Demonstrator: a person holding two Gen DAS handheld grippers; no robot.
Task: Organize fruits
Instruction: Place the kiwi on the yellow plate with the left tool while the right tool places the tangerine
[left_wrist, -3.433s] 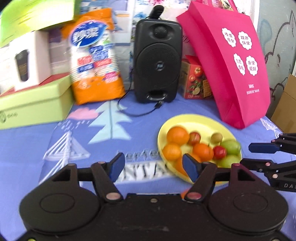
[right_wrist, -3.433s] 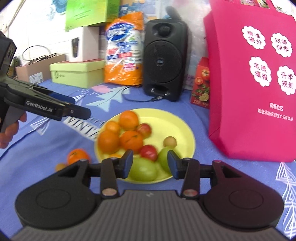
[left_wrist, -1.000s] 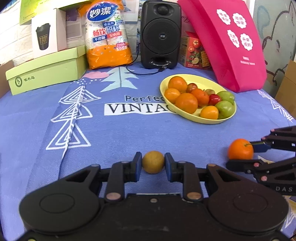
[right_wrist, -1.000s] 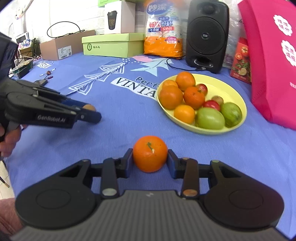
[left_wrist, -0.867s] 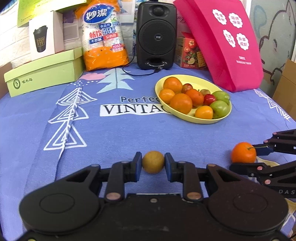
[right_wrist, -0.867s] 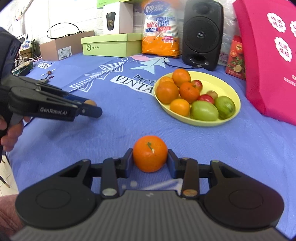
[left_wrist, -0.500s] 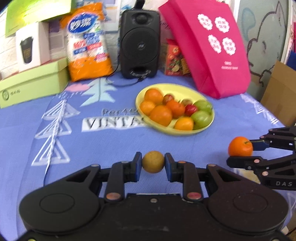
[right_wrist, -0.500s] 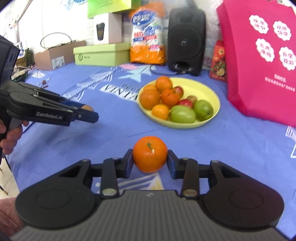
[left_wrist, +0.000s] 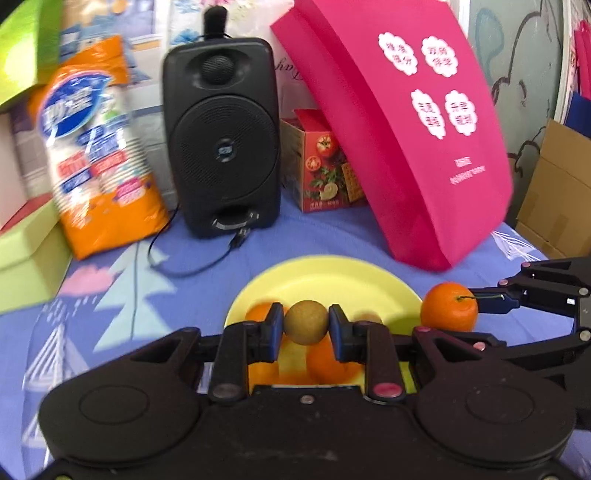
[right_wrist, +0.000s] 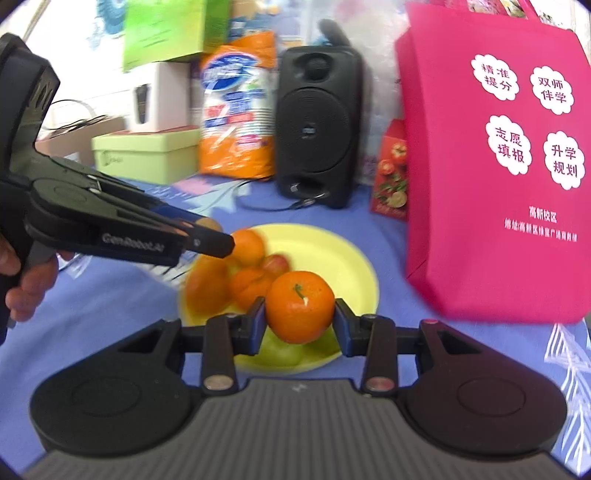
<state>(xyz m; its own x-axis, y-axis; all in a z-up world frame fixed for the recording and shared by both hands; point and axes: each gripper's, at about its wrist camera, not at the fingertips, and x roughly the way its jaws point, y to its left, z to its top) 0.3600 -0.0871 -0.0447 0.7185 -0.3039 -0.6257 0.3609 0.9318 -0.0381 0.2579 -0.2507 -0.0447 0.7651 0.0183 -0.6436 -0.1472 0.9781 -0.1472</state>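
Note:
My left gripper (left_wrist: 306, 324) is shut on a small brown round fruit (left_wrist: 306, 322) and holds it above the near side of the yellow plate (left_wrist: 332, 275). My right gripper (right_wrist: 300, 313) is shut on an orange (right_wrist: 300, 305) with a green stem, held above the plate's (right_wrist: 351, 262) near rim. The plate holds several oranges (right_wrist: 245, 242), a red fruit (right_wrist: 277, 263) and green fruit (right_wrist: 284, 352). The orange (left_wrist: 448, 306) shows at the right of the left wrist view, at the plate's right edge. The left gripper (right_wrist: 218, 242) reaches over the plate's left side in the right wrist view.
A black speaker (left_wrist: 221, 140) with a cable stands behind the plate. A pink bag (left_wrist: 413, 122) leans at the right, a red box (left_wrist: 325, 166) beside it. An orange cup pack (left_wrist: 99, 147) and green boxes (left_wrist: 26, 254) are at the left. Blue cloth (left_wrist: 110, 314) covers the table.
Both grippers have moved forward with their fruit, from the near part of the table to above the plate. Both stay shut on their fruit.

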